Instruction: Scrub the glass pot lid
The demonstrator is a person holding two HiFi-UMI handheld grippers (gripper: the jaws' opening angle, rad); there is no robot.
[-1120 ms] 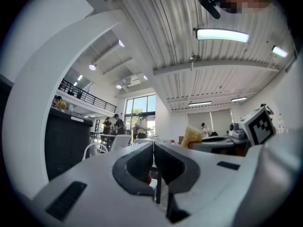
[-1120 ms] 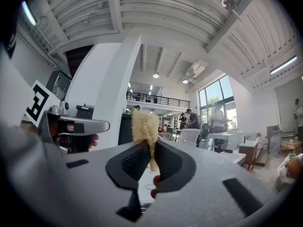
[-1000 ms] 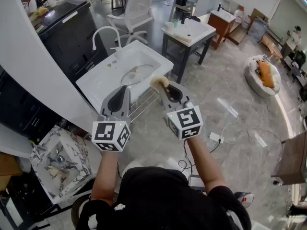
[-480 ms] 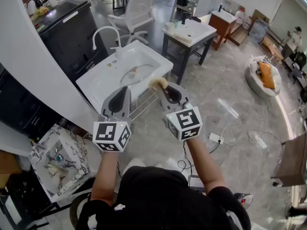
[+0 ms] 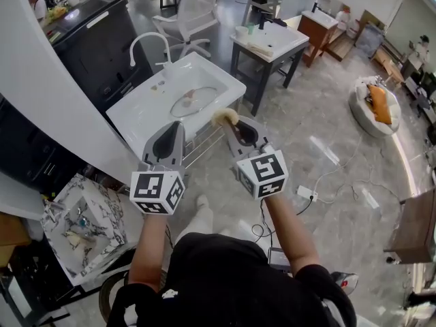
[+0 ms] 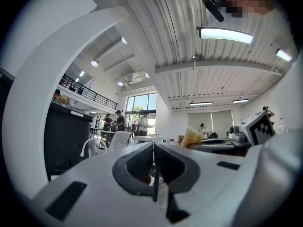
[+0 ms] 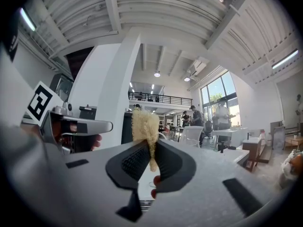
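Glass pot lid (image 5: 193, 103) — just one — lies flat in the basin of the white sink (image 5: 139, 125), below the single curved faucet (image 5: 146, 46) and well ahead of both grippers. The two grippers are held up side by side and level, over the floor in front of the sink. The left gripper (image 5: 178, 125) has its jaws pressed together with nothing between them; the left gripper view shows them meeting edge to edge. The right gripper (image 5: 229, 122) is clenched on one yellowish scrub sponge (image 5: 225, 117), which sticks out past the jaw tips — in the right gripper view it stands upright between the ribbed pads (image 7: 134, 161). Neither gripper touches the lid or the sink. One white chair (image 5: 193, 16) stands behind the sink.
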